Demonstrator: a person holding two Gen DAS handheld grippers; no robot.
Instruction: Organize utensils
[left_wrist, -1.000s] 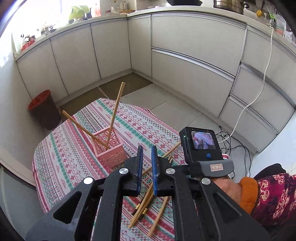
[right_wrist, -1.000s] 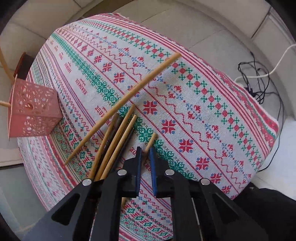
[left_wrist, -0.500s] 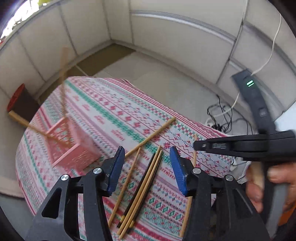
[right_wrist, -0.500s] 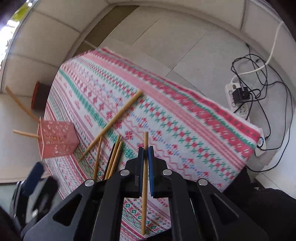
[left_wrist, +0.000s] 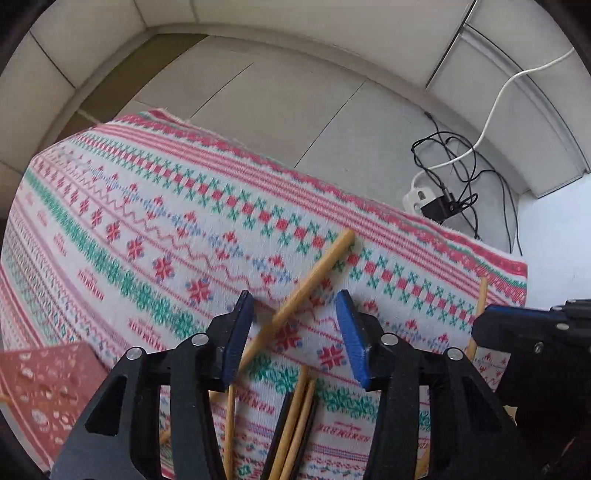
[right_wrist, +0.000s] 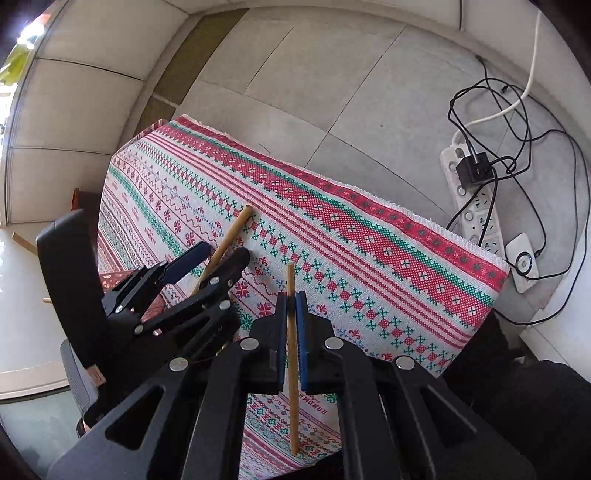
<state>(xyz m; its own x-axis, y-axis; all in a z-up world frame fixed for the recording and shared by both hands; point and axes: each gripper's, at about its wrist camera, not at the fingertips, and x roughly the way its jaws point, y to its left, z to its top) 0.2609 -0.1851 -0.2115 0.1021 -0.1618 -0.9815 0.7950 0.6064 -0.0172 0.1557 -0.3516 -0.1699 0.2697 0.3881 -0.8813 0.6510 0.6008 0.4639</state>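
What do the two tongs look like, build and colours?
Both match: the left tongs and the right tongs have matte black plastic fingers with triangular cut-outs, silver round pivot pins, and flat blue pads on the inner faces. The right wrist view shows a black handle and a grey piece behind the left one. No sleeves visible.

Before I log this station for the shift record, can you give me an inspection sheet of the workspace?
Surface: patterned tablecloth covers the table, lying flat.
Job's things: one light chopstick lies diagonally; several more chopsticks, light and dark, lie bunched nearer the camera; pink holder at the left edge.
Clutter: nothing seen.
Grippers: left claw closing around the diagonal chopstick, pads not yet on it; right claw shut on a single chopstick, lifted clear.
Cables: power strip with black and white leads tangled on the floor.
Surroundings: tiled floor, pale cabinet fronts.
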